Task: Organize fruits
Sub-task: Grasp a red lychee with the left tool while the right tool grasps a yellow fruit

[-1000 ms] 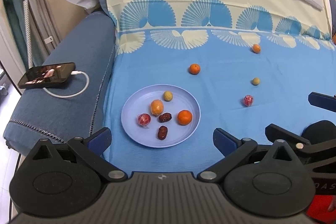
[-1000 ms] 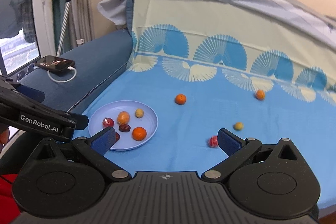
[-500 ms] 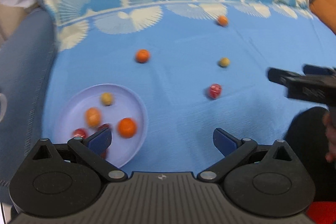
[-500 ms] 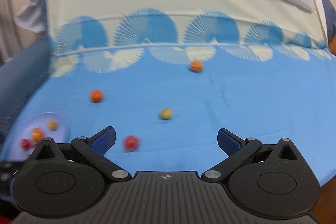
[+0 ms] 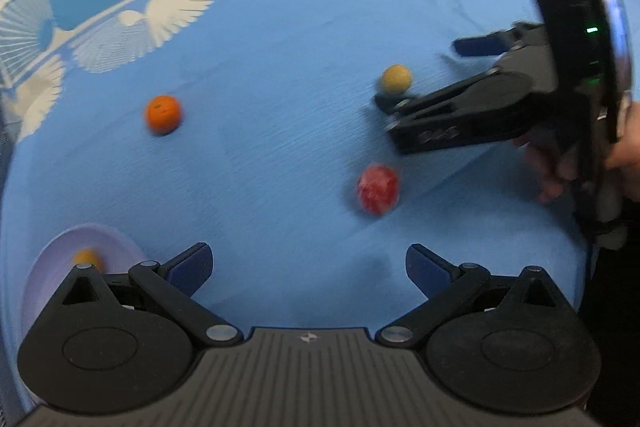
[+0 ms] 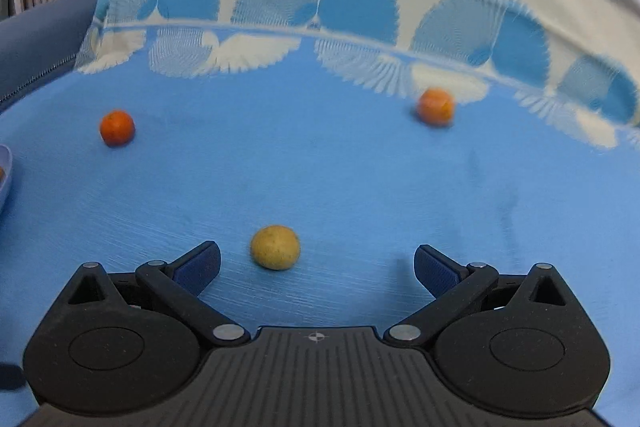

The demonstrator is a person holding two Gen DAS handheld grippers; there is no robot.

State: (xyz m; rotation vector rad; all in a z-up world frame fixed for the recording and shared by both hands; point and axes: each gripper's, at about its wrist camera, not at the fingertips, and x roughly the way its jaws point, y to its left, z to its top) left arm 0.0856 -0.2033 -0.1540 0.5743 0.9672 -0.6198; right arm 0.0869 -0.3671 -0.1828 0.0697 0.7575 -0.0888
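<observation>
Right gripper [image 6: 316, 263]: spread wide, empty; small round yellow fruit [image 6: 275, 247] lies left of centre, so a leftward shift is needed.
Left gripper [image 5: 308, 263]: spread, nothing held.

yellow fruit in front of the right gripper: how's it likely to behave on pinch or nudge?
The yellow fruit looks round and sits loose on the blue cloth, so a nudge would probably roll it. Its speckled skin looks matte, likely not slippery. It is small against the open right gripper, so probably light; firmness is unclear.
</observation>
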